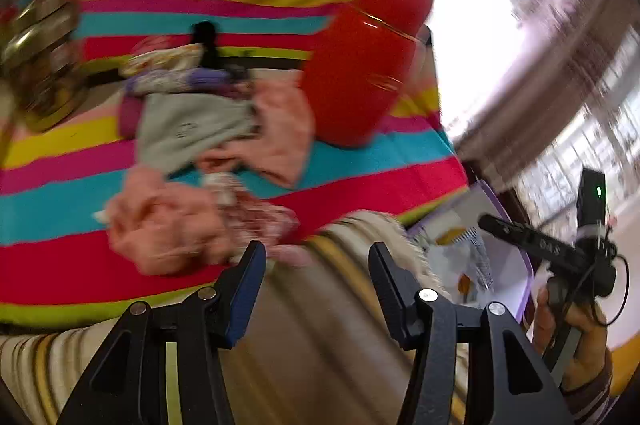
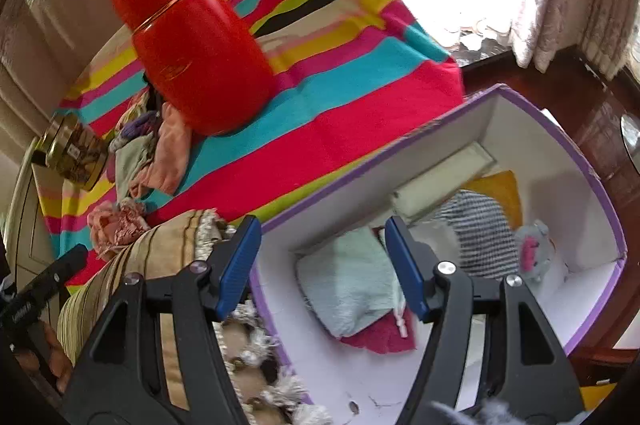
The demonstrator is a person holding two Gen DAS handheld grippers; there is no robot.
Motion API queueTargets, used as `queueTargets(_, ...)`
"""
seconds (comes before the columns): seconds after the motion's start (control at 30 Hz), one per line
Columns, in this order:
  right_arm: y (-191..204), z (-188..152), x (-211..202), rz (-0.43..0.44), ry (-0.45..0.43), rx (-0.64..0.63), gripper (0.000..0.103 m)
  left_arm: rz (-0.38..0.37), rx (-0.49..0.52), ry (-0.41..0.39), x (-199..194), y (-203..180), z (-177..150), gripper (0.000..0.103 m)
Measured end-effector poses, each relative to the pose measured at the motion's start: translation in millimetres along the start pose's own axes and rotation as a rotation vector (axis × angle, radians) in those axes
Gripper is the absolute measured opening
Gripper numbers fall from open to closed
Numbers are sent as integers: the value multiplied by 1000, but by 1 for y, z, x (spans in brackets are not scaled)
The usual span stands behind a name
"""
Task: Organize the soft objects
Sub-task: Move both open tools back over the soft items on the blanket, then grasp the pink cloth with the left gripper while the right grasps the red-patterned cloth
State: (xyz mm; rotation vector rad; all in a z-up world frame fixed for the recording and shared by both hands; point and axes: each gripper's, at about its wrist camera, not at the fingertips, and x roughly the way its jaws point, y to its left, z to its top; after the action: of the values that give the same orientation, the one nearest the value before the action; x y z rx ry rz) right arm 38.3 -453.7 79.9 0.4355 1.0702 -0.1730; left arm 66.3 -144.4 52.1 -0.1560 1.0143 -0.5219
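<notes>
My left claw [image 1: 316, 281] hangs apart and empty just short of the pink cloth [image 1: 168, 221] heaped on the striped blanket [image 1: 60, 201]; I judge a careless reach could knock the red flask [image 1: 360, 73] standing right beside the pile. My right claw [image 2: 320, 265] is apart too, empty over the purple box [image 2: 440, 133]; only that view shows the folded pale-green towel [image 2: 344, 289] and striped cloth [image 2: 484, 237] already inside, while the left view, though blurred, shows the pile closer.
</notes>
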Motion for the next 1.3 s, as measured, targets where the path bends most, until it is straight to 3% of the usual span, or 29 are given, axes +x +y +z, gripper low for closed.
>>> queueTargets(0.3,53,-1,18,54,53,-88,72,86,-183,14,0,68,2,55)
queueTargets(0.43,81,-4,30,91,79,-137,75,88,-259,44,9,86,2,58)
queueTargets(0.7,145,-9,56,213,165,-220,75,28,-426,104,30,122,3,67)
queueTargets(0.87,183,-12,76,225,205,-292,75,-34,-474,134,43,132,4,68)
queueTargets(1.2,220,-18,112,231,296,-405,75,-142,-482,117,56,143,6,68)
queueTargets(1.3,231,-19,120,233,304,-434,74,-141,-468,101,56,142,6,59)
